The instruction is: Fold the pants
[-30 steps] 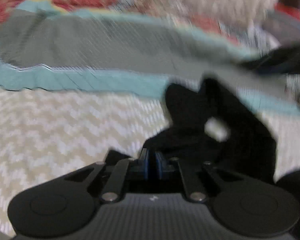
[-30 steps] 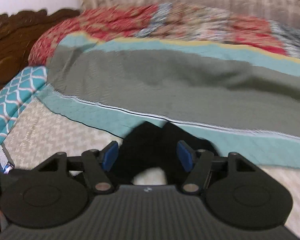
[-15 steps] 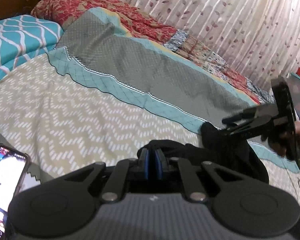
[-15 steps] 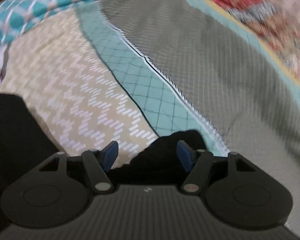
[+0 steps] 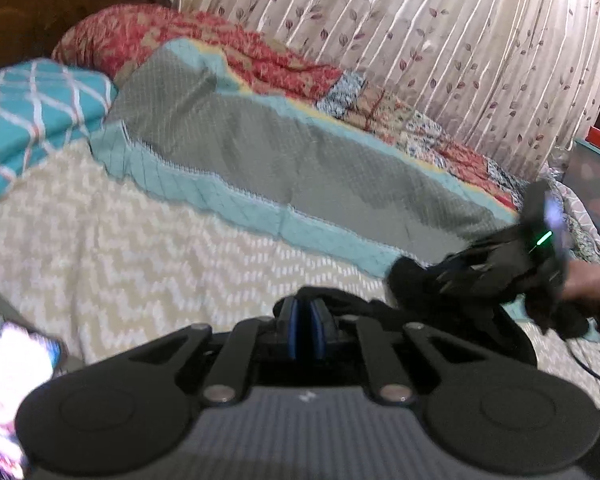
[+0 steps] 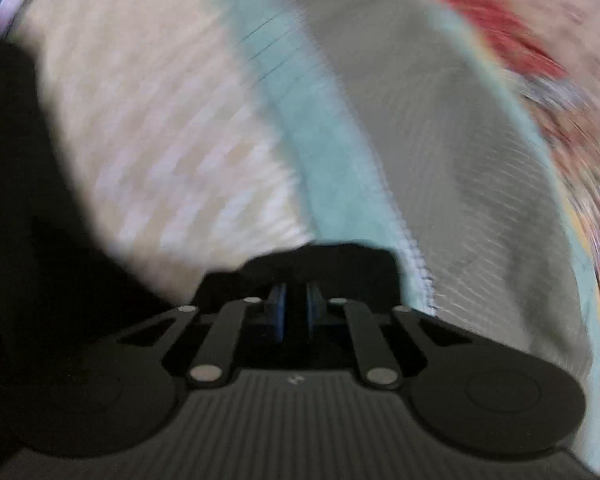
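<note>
Tongs both pinch black pants [image 5: 452, 312] low over the bed [image 5: 148, 256]: left tongs [image 5: 303, 334] clamped on cloth, right tongs [image 6: 293, 310] just closed on another bunch; judgement — lift both evenly, keep the edge taut, then fold.

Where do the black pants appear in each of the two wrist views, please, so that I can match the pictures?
Left wrist view: the black pants lie low and right of centre, between the left gripper and the right gripper.
Right wrist view: they bunch at bottom centre in the right gripper, and spread dark along the left edge.
Shared landmark: the quilt's teal border.
</note>
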